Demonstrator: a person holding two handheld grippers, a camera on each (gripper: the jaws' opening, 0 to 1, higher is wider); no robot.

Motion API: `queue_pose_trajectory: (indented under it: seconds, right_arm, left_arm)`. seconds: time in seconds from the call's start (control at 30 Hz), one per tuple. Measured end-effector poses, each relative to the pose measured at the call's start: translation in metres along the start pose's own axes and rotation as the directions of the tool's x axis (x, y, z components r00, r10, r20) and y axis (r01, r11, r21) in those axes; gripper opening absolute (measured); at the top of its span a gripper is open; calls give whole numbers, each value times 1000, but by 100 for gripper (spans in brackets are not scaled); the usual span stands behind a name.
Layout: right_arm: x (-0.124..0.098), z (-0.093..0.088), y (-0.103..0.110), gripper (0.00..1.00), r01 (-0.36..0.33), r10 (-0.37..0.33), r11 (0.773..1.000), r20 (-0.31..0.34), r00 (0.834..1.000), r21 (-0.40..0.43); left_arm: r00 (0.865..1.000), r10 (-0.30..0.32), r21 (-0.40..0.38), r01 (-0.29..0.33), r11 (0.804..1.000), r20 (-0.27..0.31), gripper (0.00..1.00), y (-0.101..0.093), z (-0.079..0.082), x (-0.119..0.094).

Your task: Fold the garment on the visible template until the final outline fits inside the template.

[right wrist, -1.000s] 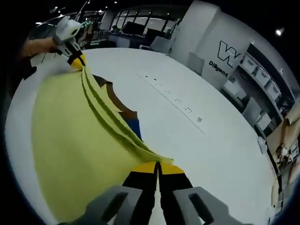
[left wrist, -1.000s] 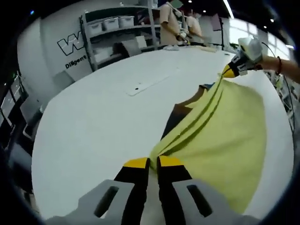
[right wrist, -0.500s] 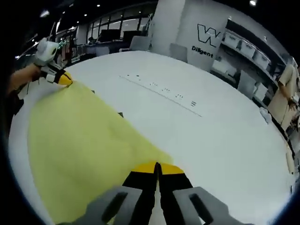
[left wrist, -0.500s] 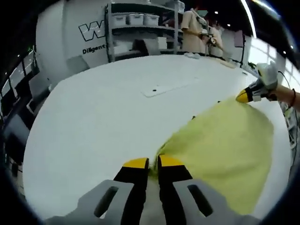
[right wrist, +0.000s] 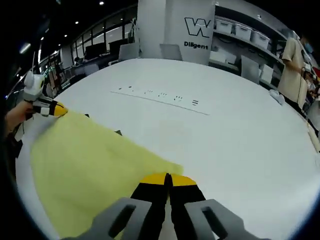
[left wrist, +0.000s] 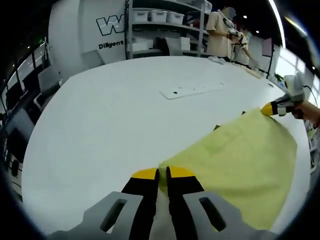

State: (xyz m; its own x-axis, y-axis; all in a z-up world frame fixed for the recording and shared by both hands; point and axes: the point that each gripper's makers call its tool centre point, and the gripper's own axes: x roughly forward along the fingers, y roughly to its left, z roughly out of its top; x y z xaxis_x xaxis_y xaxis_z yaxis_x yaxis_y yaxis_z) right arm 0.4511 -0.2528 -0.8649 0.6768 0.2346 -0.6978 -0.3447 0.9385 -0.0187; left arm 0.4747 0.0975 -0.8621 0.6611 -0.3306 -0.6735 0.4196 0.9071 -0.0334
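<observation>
Left gripper view, one yellow garment (left wrist: 235,160) on table (left wrist: 110,120), two tools (left wrist: 162,173) (right wrist: 167,178) pinching its corners.

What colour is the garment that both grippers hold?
The garment is plain pale yellow, with no pattern visible. The left gripper view shows it best.

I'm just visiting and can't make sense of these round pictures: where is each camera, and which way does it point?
Left gripper view: rides the left claw, looking along the yellow garment toward the right claw; a hand shows there.
Right gripper view: rides the right claw, looking back at the left claw and its hand.
Shared: garment, white table, both claws.
</observation>
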Motion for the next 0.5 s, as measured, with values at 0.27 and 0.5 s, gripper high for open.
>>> queue_pose_trajectory:
  seconds: [0.27,0.5]
  right_arm:
    - [-9,6,7,16,-12,8,993,37,999,116]
    - [-26,11,22,42,-39,32,987,48,998,157]
  left_arm:
    - [1000,-11,-2,11,1000,-10,21,-3,0,-13]
    - [1000,-28,-28,28,999,6,39,-14,6,-30]
